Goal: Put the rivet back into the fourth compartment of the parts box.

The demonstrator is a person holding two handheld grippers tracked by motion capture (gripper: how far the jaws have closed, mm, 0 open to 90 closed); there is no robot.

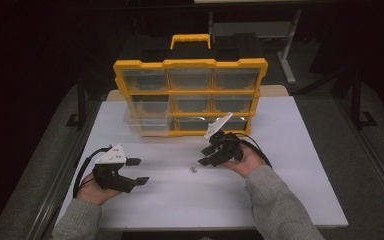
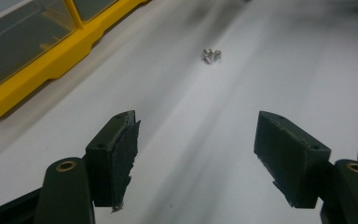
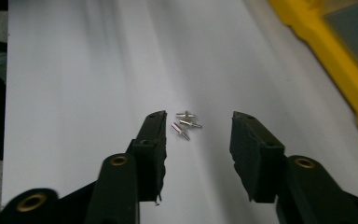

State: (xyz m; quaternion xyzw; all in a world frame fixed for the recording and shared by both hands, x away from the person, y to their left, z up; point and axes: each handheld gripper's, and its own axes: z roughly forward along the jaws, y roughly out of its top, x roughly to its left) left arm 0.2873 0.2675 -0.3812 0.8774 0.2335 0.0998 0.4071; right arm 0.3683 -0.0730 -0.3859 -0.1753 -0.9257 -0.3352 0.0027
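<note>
Yellow plastic frames the organiser cabinet [image 1: 190,95] that stands upright at the far side of the white surface [image 1: 290,200], its clear drawers stacked in three rows under a yellow carrying handle. One clear drawer [image 1: 147,122] at the lower left is pulled partly out towards the person. The cabinet's yellow base runs along one edge of each gripper view, well apart from the screws. Nothing lies between the screws and either tool; the surface around them is bare.

The small screws [image 1: 193,170] are a tight cluster of short, shiny silver pieces lying flat on the surface, a few of them touching, roughly midway between the two hands and in front of the cabinet. In the right gripper view three or so short shafts [image 3: 185,125] lie at different angles.

The right hand-held gripper [image 1: 206,156] is angled down towards them, its jaws apart and not yet touching them, the cluster just ahead of the gap between the tips. The left hand-held gripper [image 1: 138,171] rests low over the surface to the left, jaws wide apart and holding nothing, with the screws [image 2: 210,55] well ahead of it.
</note>
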